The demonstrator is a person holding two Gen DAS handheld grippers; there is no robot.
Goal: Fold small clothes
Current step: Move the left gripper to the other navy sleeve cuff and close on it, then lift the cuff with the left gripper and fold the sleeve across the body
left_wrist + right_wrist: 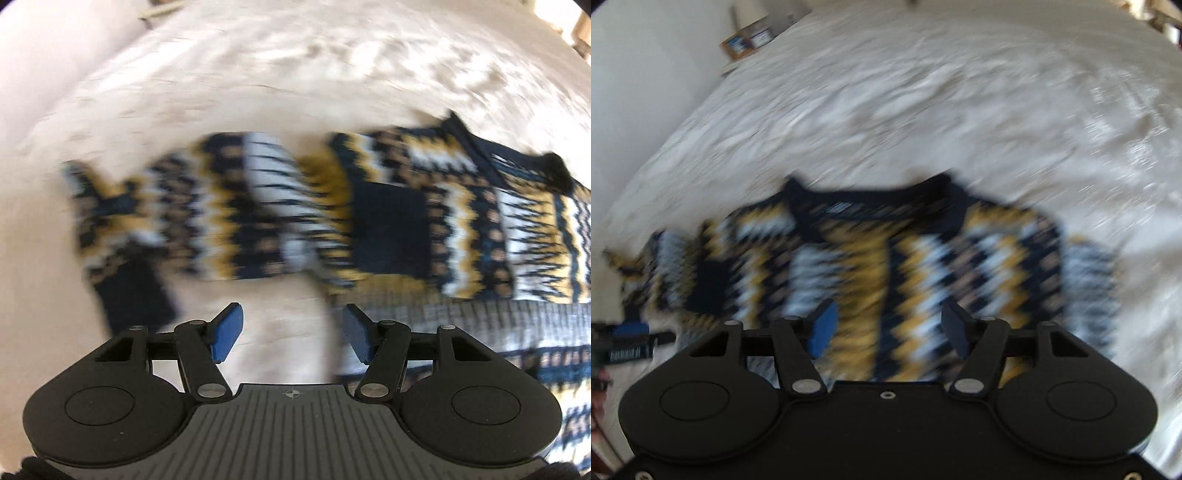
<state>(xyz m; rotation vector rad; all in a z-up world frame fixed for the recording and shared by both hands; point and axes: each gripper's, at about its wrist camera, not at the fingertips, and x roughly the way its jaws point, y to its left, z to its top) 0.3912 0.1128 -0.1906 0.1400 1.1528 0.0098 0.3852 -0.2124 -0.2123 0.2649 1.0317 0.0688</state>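
Both tools, left tool [291, 334] and right tool [886, 332], were held spread and empty above the patterned sweater [871, 266] on the bed [923, 110]; its sleeve should be gripped at the cuff.

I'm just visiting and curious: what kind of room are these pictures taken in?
Most likely a bedroom. A patterned navy, mustard and white knitted sweater lies spread on a wide, wrinkled cream bedspread, and a small wooden-framed picture stands beside a pale wall at the far edge.
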